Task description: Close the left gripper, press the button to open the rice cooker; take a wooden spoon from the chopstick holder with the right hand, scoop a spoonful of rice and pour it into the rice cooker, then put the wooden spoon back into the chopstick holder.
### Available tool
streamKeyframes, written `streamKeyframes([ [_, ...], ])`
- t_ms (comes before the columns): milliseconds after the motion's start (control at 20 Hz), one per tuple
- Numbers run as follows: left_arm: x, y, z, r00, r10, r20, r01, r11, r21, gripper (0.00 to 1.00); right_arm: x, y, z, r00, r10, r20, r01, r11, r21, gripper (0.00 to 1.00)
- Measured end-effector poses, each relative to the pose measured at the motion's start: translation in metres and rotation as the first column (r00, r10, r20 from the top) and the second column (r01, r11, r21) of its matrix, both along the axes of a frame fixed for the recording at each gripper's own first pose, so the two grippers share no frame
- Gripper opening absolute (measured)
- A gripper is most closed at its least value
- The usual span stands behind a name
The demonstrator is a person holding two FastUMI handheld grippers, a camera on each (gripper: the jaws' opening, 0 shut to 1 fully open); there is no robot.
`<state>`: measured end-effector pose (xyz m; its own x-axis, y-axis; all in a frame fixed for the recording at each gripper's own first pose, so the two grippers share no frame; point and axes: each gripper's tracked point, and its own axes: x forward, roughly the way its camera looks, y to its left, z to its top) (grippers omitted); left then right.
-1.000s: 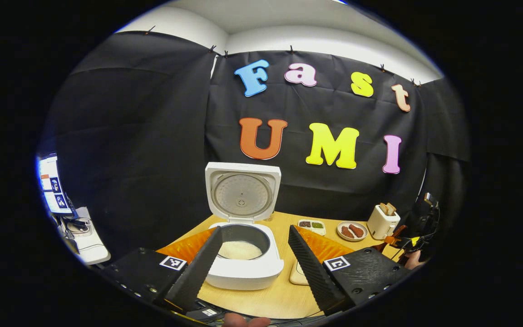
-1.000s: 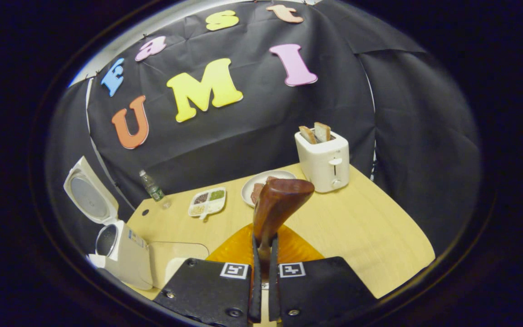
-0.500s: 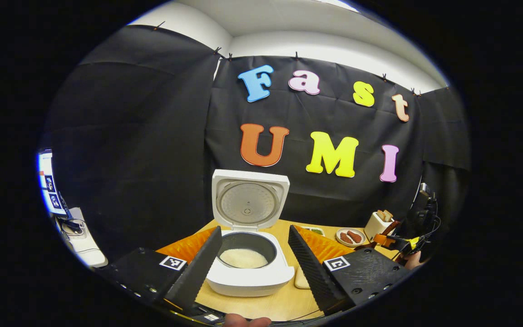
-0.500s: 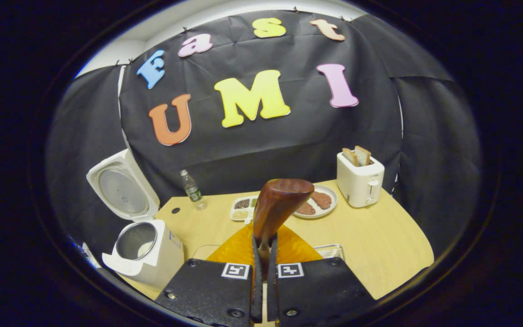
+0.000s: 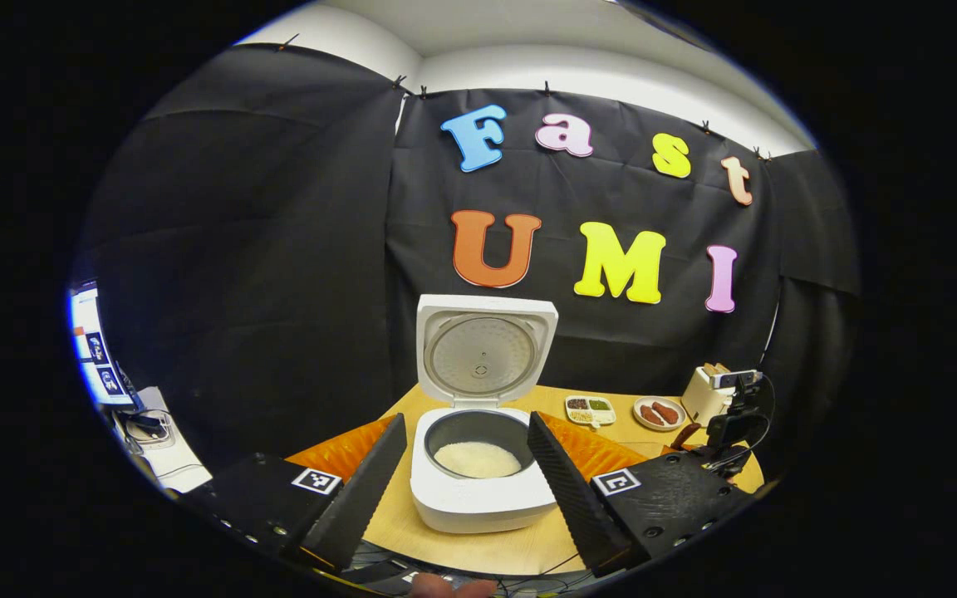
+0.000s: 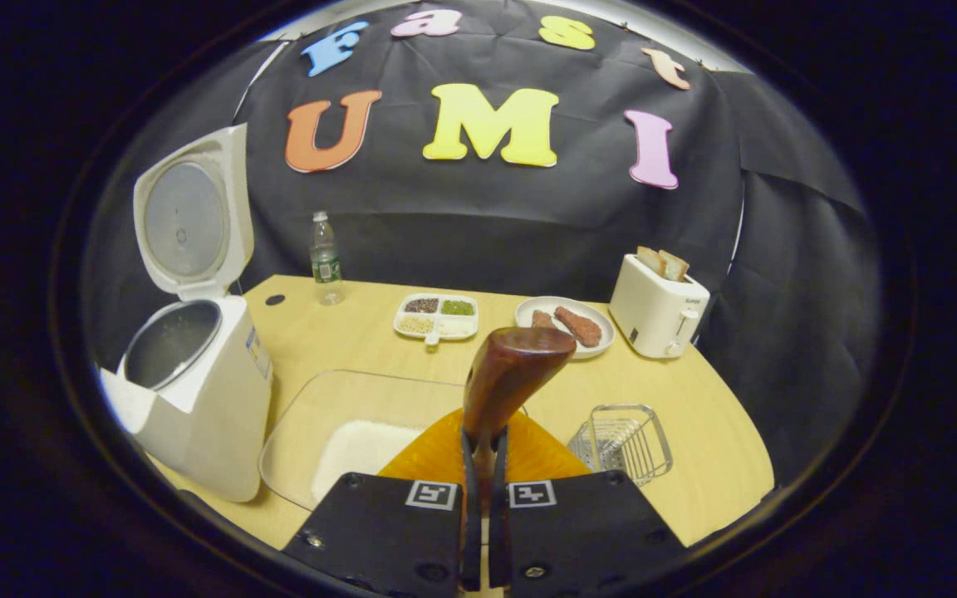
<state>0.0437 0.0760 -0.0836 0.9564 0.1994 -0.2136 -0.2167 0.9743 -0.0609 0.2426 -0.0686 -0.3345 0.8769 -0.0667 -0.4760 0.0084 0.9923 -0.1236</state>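
The white rice cooker [image 5: 483, 490] stands open with its lid [image 5: 483, 357] upright and white rice in its pot [image 5: 477, 458]. My left gripper [image 5: 463, 419] is open in front of it, its fingers framing the pot without touching. My right gripper [image 6: 485, 436] is shut on the handle of the wooden spoon [image 6: 516, 370], whose brown bowl points up and forward; no rice shows on it. Below the spoon lies a glass tray [image 6: 296, 423] holding rice [image 6: 358, 448]. The wire chopstick holder [image 6: 624, 440] stands just right of the spoon. The cooker [image 6: 204, 415] is at the left.
At the back of the wooden table [image 6: 694, 415] stand a water bottle [image 6: 325, 257], a divided dish [image 6: 437, 316], a plate of meat [image 6: 566, 324] and a toaster with bread [image 6: 657, 303]. A monitor [image 5: 92, 349] stands off the table at far left.
The right gripper with the spoon has swung left and tilted down, bringing the glass tray and wire holder into view. The left gripper shifted slightly; the cooker now sits further right in its view.
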Motion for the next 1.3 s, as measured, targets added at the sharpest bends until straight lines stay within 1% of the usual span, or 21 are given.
streamKeyframes([
  [200, -0.001, 0.009, -0.005, 1.000, 0.003, -0.018, -0.003, 1.000, 0.000, 0.94, -0.002, 0.015, -0.009, 1.000, -0.004, -0.006, 0.004, 1.000, 0.028, 0.09],
  [500, -0.001, 0.012, -0.007, 1.000, -0.008, -0.026, 0.008, 1.000, 0.003, 0.94, -0.003, 0.053, -0.012, 1.000, 0.009, -0.028, -0.004, 0.984, 0.176, 0.09],
  [650, -0.002, 0.015, -0.006, 1.000, -0.002, -0.027, 0.002, 1.000, 0.006, 0.94, -0.003, 0.073, -0.012, 0.999, 0.016, -0.043, -0.002, 0.952, 0.306, 0.09],
  [800, -0.004, 0.019, -0.006, 1.000, 0.010, -0.026, -0.010, 1.000, 0.010, 0.94, -0.002, 0.081, -0.009, 0.998, 0.004, -0.063, 0.023, 0.902, 0.431, 0.09],
  [850, -0.005, 0.019, -0.004, 1.000, 0.013, -0.024, -0.013, 1.000, 0.008, 0.94, -0.001, 0.082, -0.008, 0.997, -0.002, -0.073, 0.036, 0.878, 0.477, 0.09],
  [900, -0.006, 0.019, -0.004, 1.000, 0.016, -0.024, -0.016, 1.000, 0.006, 0.94, -0.001, 0.081, -0.010, 0.996, -0.011, -0.091, 0.058, 0.843, 0.534, 0.09],
  [950, -0.006, 0.018, -0.003, 1.000, 0.018, -0.023, -0.018, 1.000, 0.006, 0.94, -0.001, 0.077, -0.011, 0.993, -0.033, -0.116, 0.095, 0.801, 0.591, 0.09],
  [1000, -0.006, 0.017, -0.002, 1.000, 0.019, -0.021, -0.019, 1.000, 0.007, 0.94, 0.001, 0.071, -0.015, 0.988, -0.059, -0.144, 0.139, 0.751, 0.646, 0.09],
  [1100, -0.006, 0.013, 0.000, 1.000, 0.018, -0.017, -0.018, 1.000, 0.015, 0.94, 0.002, 0.057, -0.021, 0.973, -0.113, -0.203, 0.227, 0.633, 0.740, 0.09],
  [1200, -0.006, 0.007, 0.003, 1.000, 0.012, -0.016, -0.011, 1.000, 0.020, 0.94, 0.002, 0.044, -0.021, 0.961, -0.139, -0.239, 0.276, 0.520, 0.809, 0.09],
  [1250, -0.005, 0.003, 0.004, 1.000, 0.008, -0.015, -0.007, 1.000, 0.020, 0.94, 0.001, 0.039, -0.019, 0.958, -0.144, -0.249, 0.288, 0.471, 0.834, 0.09],
  [1300, -0.006, 0.000, 0.004, 1.000, 0.004, -0.013, -0.004, 1.000, 0.020, 0.94, 0.000, 0.031, -0.016, 0.955, -0.151, -0.255, 0.296, 0.442, 0.847, 0.09],
])
